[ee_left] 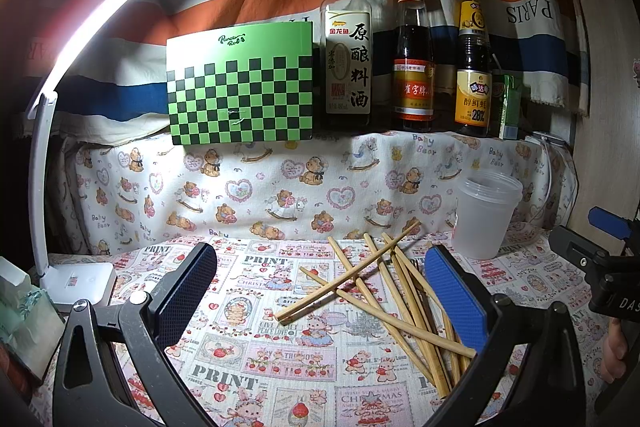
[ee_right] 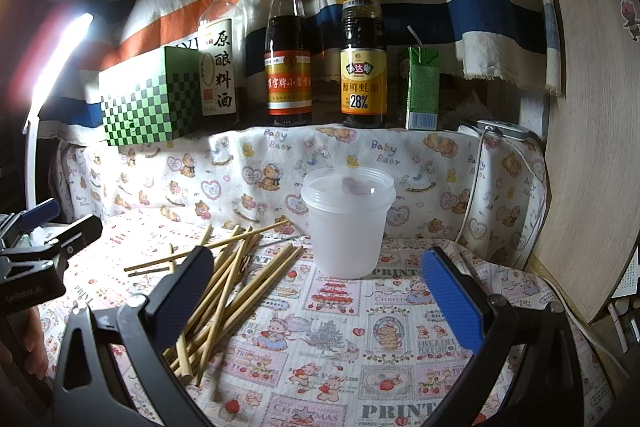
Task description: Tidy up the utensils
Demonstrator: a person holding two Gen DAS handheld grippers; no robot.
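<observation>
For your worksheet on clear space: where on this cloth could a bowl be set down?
Free: the cloth left of the chopsticks, toward the lamp base, and the patch in front of the cup. Crowded: the chopstick pile beside the cup, and the shelf with bottles.

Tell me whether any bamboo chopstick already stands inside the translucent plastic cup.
No, the translucent plastic cup holds none; the bamboo chopsticks all lie on the printed cloth.

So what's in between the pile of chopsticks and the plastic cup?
Nothing but bare printed tablecloth. In the right wrist view, the chopsticks fan out left of the plastic cup, their nearest tips stopping just short of its base.
</observation>
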